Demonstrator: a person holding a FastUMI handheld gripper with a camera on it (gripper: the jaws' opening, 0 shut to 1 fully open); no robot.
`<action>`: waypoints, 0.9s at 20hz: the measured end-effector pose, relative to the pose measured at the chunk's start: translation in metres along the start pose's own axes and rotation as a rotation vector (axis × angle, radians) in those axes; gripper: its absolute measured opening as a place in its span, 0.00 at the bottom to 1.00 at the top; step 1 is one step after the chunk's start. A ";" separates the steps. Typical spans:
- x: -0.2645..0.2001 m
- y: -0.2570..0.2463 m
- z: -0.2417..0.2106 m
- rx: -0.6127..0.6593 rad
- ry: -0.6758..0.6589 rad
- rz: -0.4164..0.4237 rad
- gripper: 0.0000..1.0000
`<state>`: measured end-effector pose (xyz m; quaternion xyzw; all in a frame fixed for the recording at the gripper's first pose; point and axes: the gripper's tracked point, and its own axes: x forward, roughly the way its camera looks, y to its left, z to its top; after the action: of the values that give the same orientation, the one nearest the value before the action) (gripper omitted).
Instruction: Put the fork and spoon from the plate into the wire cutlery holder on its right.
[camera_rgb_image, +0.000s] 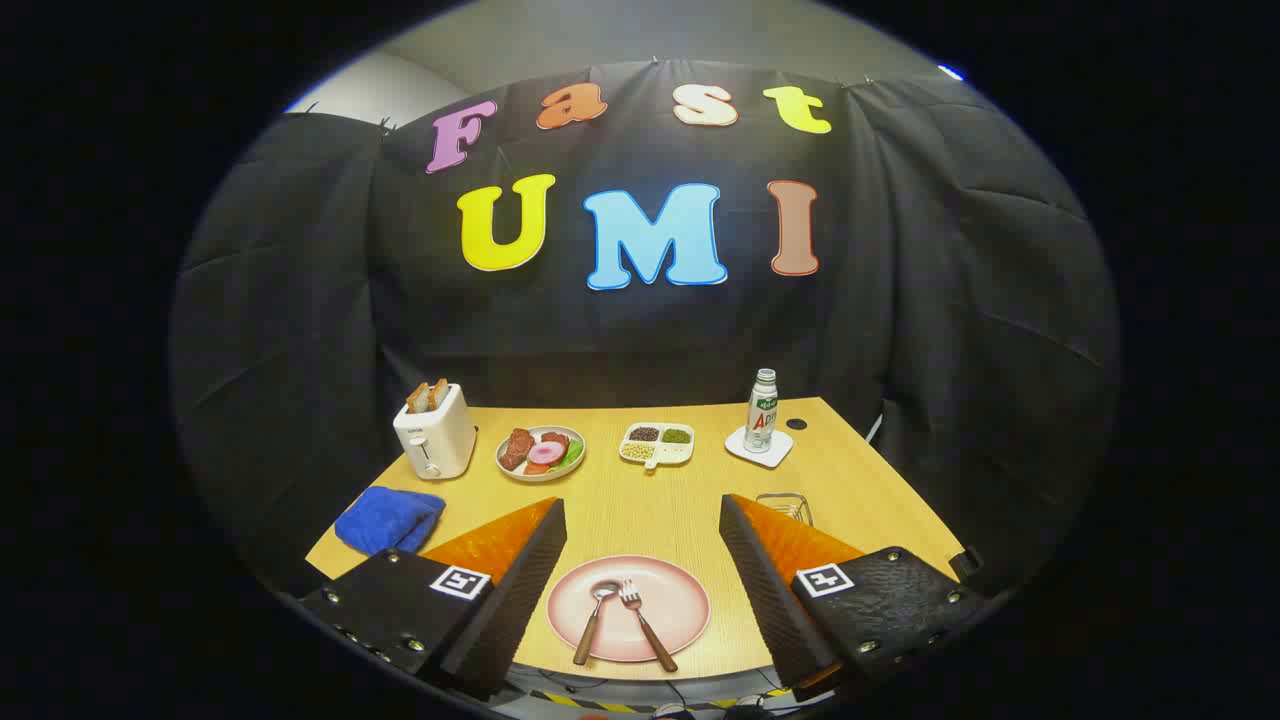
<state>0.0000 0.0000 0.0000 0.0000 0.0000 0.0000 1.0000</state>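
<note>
We hold our gripper (643, 560) spread above the plate (680, 590); spoon (592, 620) and fork (646, 625) heads point away, handles splaying toward us.

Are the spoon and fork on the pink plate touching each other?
Apart. The gripper view shows bare plate between spoon and fork along their length.

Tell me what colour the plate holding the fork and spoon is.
Pink, best seen in the gripper view: the plate lies between the open hand-held gripper fingers.
</note>
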 end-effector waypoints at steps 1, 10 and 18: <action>0.001 0.000 0.000 0.000 0.004 -0.002 0.96; 0.007 -0.001 -0.007 0.008 0.028 -0.003 0.96; 0.017 -0.007 -0.013 0.011 0.046 -0.025 0.96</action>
<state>0.0169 -0.0068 -0.0132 0.0053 0.0229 -0.0126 0.9996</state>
